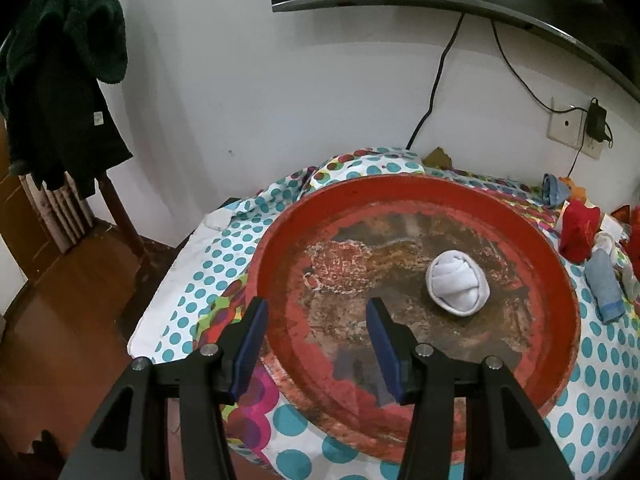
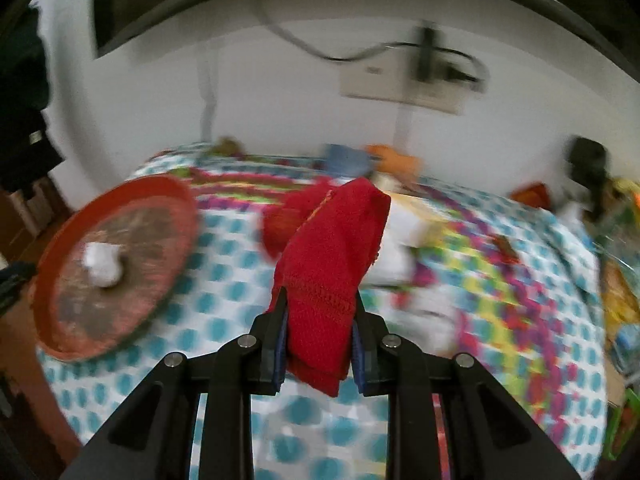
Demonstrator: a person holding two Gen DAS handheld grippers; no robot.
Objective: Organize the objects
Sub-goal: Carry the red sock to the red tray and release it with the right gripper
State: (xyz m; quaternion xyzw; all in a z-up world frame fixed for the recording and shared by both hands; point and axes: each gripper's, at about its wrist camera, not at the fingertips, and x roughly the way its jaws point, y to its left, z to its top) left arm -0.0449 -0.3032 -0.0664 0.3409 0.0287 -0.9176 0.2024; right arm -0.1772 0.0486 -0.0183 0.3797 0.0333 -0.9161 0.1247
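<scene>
A worn round red tray (image 1: 556,280) lies on a dotted cloth. A rolled white sock (image 1: 457,283) sits in it, right of centre. My left gripper (image 1: 318,312) is open and empty over the tray's near rim, left of the sock. My right gripper (image 2: 319,308) is shut on a red sock (image 2: 332,248) and holds it above the cloth, right of the tray (image 2: 64,344). The white sock (image 2: 102,264) also shows there. The right wrist view is blurred.
More socks lie right of the tray: a red one (image 1: 578,232), a light blue one (image 1: 604,284) and a blue one (image 1: 554,190). A wooden chair with dark clothes (image 1: 60,80) stands at left. A wall, TV and cables are behind. Clutter (image 2: 616,288) lines the right edge.
</scene>
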